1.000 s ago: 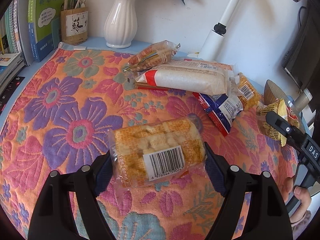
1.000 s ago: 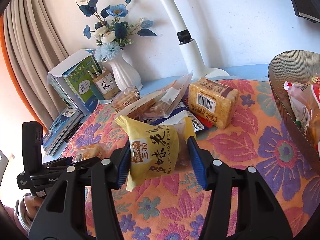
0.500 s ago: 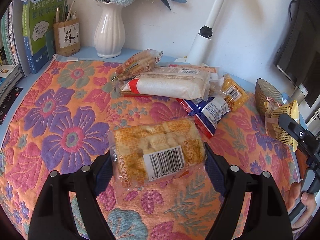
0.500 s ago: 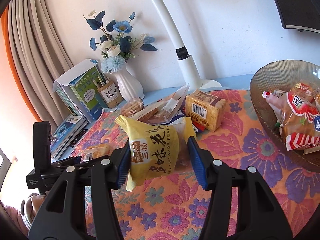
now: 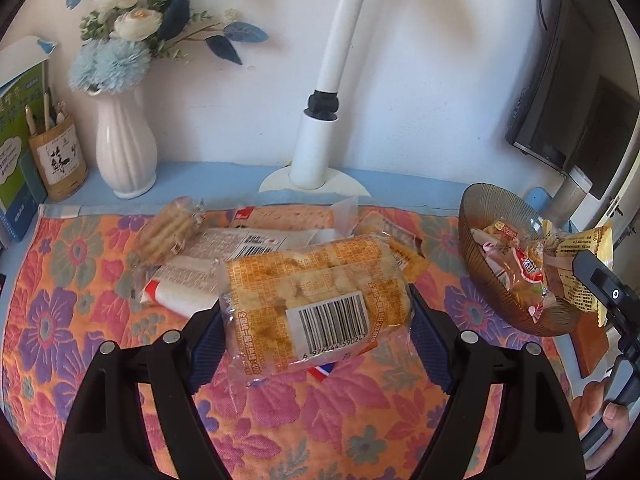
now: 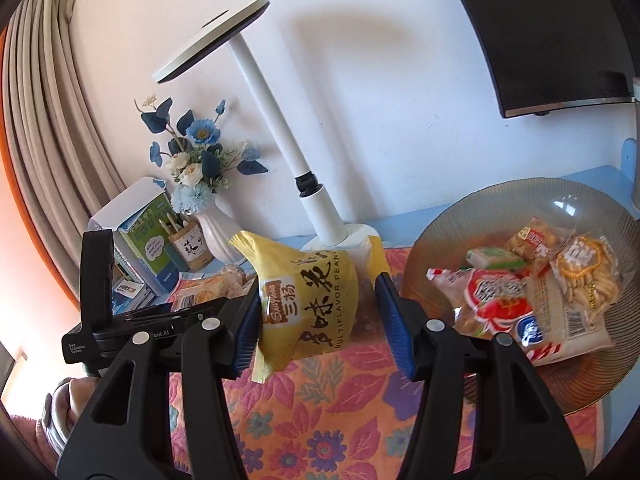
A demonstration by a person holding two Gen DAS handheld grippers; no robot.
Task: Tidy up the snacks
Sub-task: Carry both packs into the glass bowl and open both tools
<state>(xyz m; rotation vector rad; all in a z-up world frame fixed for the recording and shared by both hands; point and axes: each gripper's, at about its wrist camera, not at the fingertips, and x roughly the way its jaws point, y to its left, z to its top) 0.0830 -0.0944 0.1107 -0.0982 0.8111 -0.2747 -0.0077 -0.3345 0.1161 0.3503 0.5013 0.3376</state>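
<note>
Both claws lifted — left claw (image 5: 314,320) grips biscuit pack (image 5: 316,300), right claw (image 6: 320,312) peanut bag (image 6: 308,304); bowl (image 6: 500,208) holds snacks.

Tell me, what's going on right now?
Left hand-held gripper shut on cracker pack. Right hand-held gripper shut on yellow peanut bag. Snack bowl ahead, path clear.

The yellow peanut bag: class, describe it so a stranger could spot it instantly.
Find the glass bowl of snacks on the floral cloth. Just left of it, the right gripper holds a yellow peanut bag above the cloth, the only packet printed "MULTIFLAVOR".
</note>
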